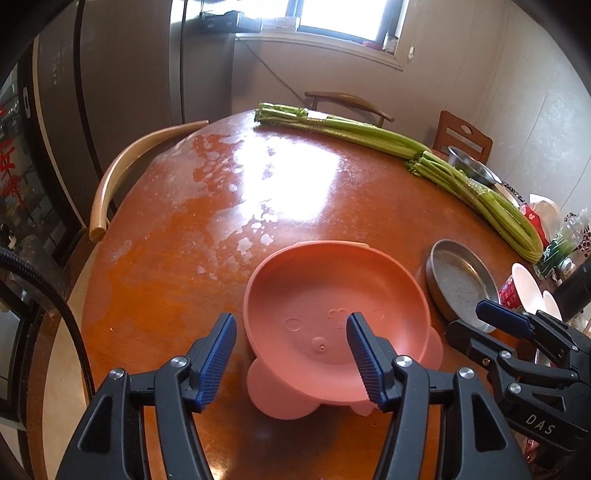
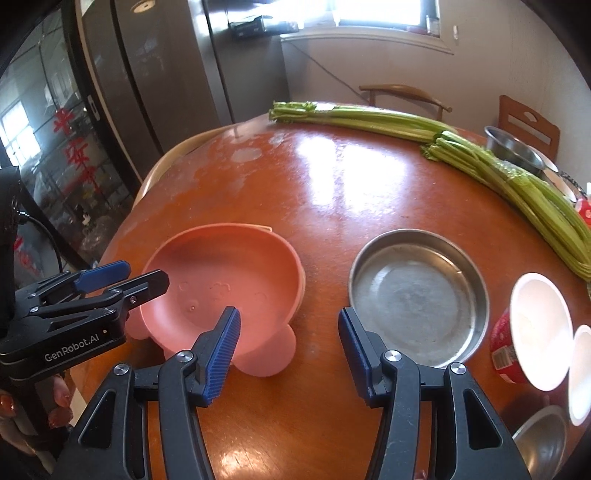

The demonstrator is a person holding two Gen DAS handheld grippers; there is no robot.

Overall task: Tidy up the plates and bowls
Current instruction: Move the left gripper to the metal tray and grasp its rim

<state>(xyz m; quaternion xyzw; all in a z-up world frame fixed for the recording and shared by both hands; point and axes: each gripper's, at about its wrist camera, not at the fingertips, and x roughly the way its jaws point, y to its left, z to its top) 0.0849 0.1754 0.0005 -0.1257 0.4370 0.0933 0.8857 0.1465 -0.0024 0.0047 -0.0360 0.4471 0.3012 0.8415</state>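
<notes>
Daylight pours in from the window (image 1: 343,18) at the back, which is blown out to plain white in both views. It throws a broad white glare across the glossy surface (image 1: 280,184), washing out its colour there. Objects cast soft, short shadows. Both pictures are sharp at the centre, while fisheye bending curves the walls and the corners fall into black vignette.

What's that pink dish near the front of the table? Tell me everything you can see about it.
The pink dish is a shallow, matte, plastic-looking bowl, empty, with faint raised shapes like a cartoon face moulded into its floor. Rounded ear-like tabs stick out from its near edge, and a small lip shows at the far rim. It sits upright on the glossy wooden table, left of the metal pan and apart from it. Nothing grips it.
</notes>
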